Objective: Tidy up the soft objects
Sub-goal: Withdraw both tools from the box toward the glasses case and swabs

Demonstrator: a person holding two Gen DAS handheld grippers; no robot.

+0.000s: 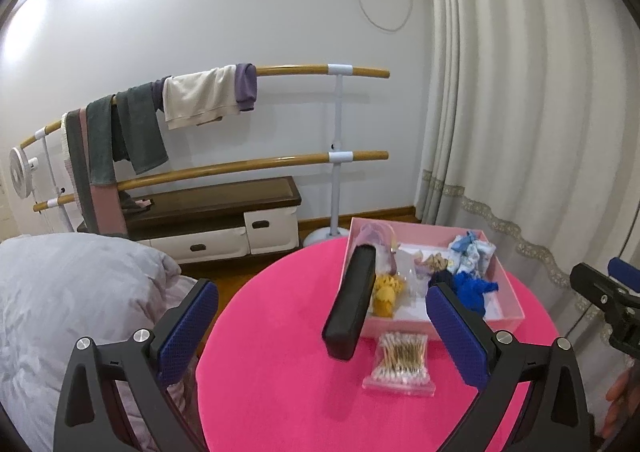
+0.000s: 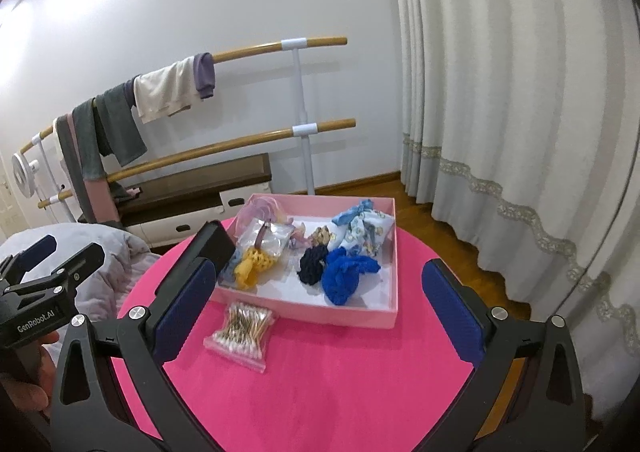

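A pink box (image 2: 304, 312) on the round pink table (image 2: 320, 380) holds a bright blue scrunchie (image 2: 346, 278), a navy scrunchie (image 2: 312, 268), a yellow knitted piece (image 2: 252, 266), a blue patterned cloth (image 2: 364, 230) and a clear pouch (image 2: 268, 236). A black case (image 1: 352, 300) leans on the box's left wall. In front of the box lies a bag of cotton swabs (image 1: 400, 364). My left gripper (image 1: 322, 288) hovers open above the table, its fingers either side of the case and swabs. My right gripper (image 2: 320, 266) hangs open before the box, holding nothing.
A grey duvet (image 1: 80, 312) lies left of the table. Behind stand a wooden barre rack (image 1: 280, 160) draped with clothes (image 1: 200, 100) and a low dark cabinet (image 1: 216, 212). Pale curtains (image 2: 500, 112) fill the right side. A hand (image 1: 620, 392) shows at the right edge.
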